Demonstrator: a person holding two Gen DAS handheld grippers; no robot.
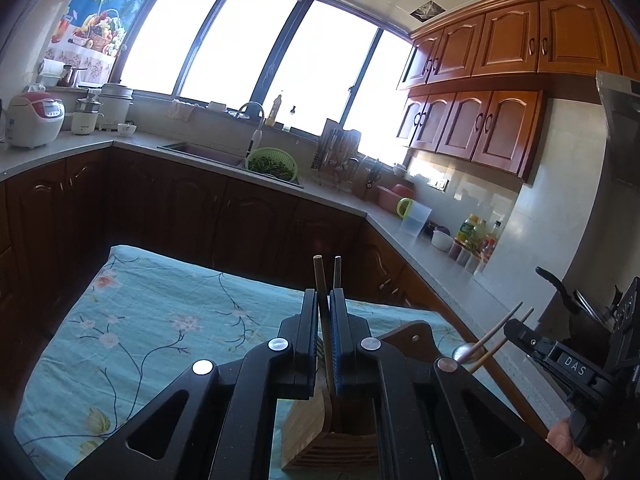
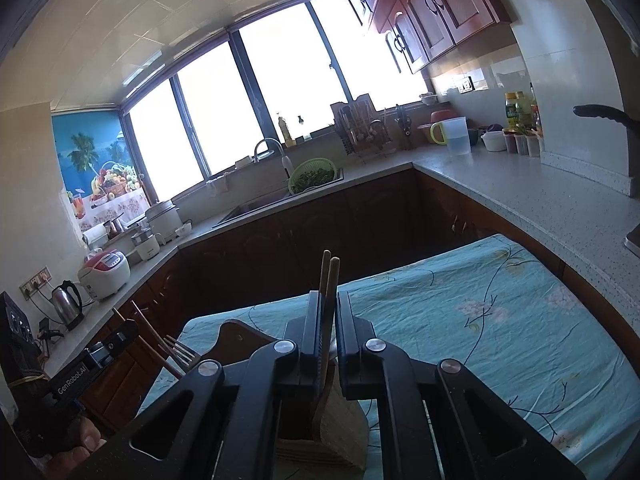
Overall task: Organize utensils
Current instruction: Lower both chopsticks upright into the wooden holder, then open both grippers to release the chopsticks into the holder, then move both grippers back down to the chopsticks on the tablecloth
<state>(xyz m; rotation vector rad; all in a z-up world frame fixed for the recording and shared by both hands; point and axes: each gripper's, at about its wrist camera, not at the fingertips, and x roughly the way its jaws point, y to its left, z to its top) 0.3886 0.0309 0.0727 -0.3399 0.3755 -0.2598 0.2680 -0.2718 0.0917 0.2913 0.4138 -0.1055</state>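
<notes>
The left tongs (image 1: pixel 325 296) pinch two slim chopsticks (image 1: pixel 319 276) (one wooden, one metallic) over a slatted wooden holder (image 1: pixel 304 420) on the floral-clothed desk (image 1: pixel 160 320). The right tongs (image 2: pixel 329 300) clamp two round wooden chopstick-like sticks (image 2: pixel 331 272) above the same holder.

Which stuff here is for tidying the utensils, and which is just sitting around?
For the job:
left tongs
right tongs
chopsticks
wooden holder
fork
spoon

Just sitting around:
rice cooker
kettle
green colander
</notes>
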